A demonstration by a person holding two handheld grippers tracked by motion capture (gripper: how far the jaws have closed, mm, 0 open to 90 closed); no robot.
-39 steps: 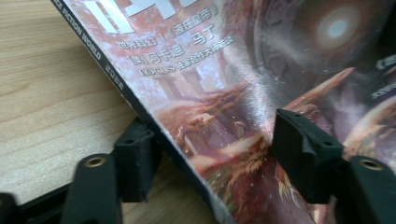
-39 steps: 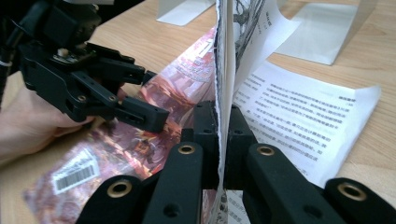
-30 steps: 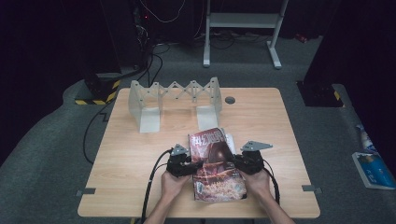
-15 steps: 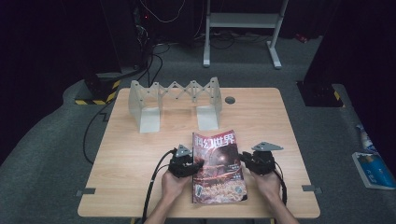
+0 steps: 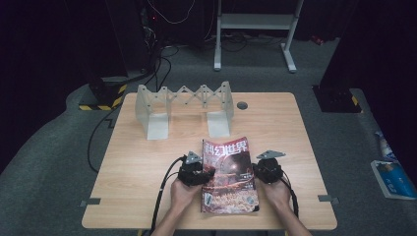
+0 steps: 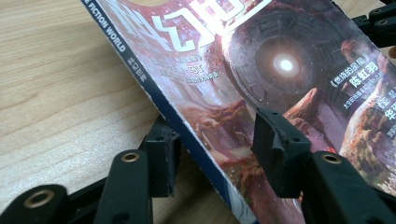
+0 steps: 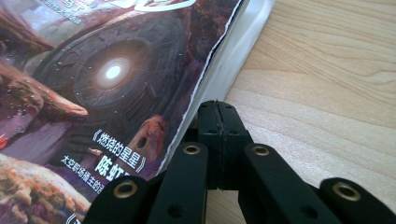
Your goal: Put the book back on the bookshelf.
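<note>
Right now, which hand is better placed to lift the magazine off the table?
Probably the left. The left tongs stand open astride the magazine spine edge, ready to close on it. The right tongs are shut, resting beside the page edge with nothing between them.

A: We're over the wooden table (image 5: 147, 162), and the magazine (image 5: 228, 174) lies flat near its front edge, cover up.

B: Left gripper (image 5: 200, 173) sits right at the magazine's left edge, a hand (image 5: 183, 192) behind it.

A: Right gripper (image 5: 261, 169) just off the magazine's right edge, with its hand (image 5: 278, 192) behind too.

B: Beyond the magazine stands a grey folding rack (image 5: 184, 105), stretched along the table's back.

A: And a small round grey disc (image 5: 242, 104) beside the rack's right end.
</note>
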